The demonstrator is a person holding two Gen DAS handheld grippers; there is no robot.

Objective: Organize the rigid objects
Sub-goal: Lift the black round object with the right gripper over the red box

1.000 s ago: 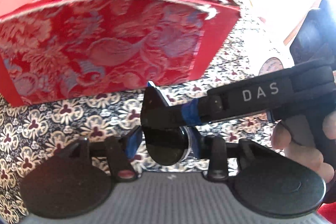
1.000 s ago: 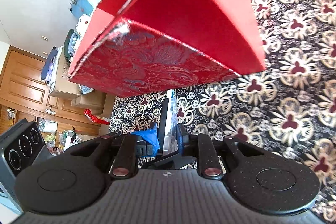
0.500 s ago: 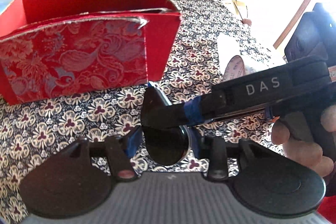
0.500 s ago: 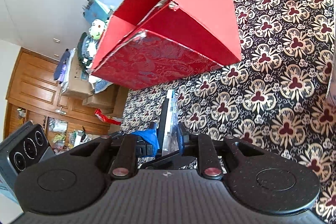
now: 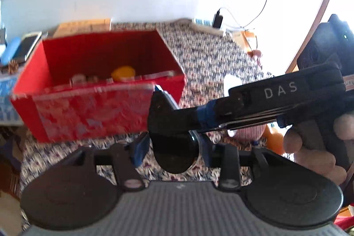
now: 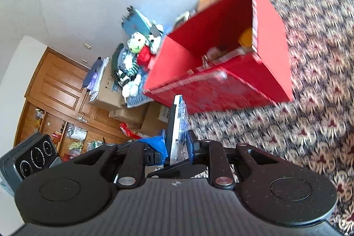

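Note:
A black round disc (image 5: 174,154) with a shiny rim sits between the blue-taped fingers of my left gripper (image 5: 174,147), which is shut on it. My right gripper (image 5: 163,116) reaches in from the right, and its black finger lies across the disc's top. In the right wrist view the disc (image 6: 176,121) stands edge-on, thin, with my right gripper (image 6: 177,147) shut on it. Beyond them stands the open red box (image 5: 99,112) with a brocade front, seen also as the red box (image 6: 221,90). Inside it lie an orange object (image 5: 123,73) and some small items. Both views are blurred.
The table wears a dark floral cloth (image 5: 210,54). A phone (image 5: 26,45) lies behind the box at left, a power strip with charger (image 5: 216,21) at the back edge. A hand (image 5: 309,147) grips the right tool. Stuffed toys (image 6: 137,48) and cardboard boxes (image 6: 132,114) sit past the table.
Both grippers, still holding the disc, have pulled back and up from the red box. The box now looks smaller and its inside shows.

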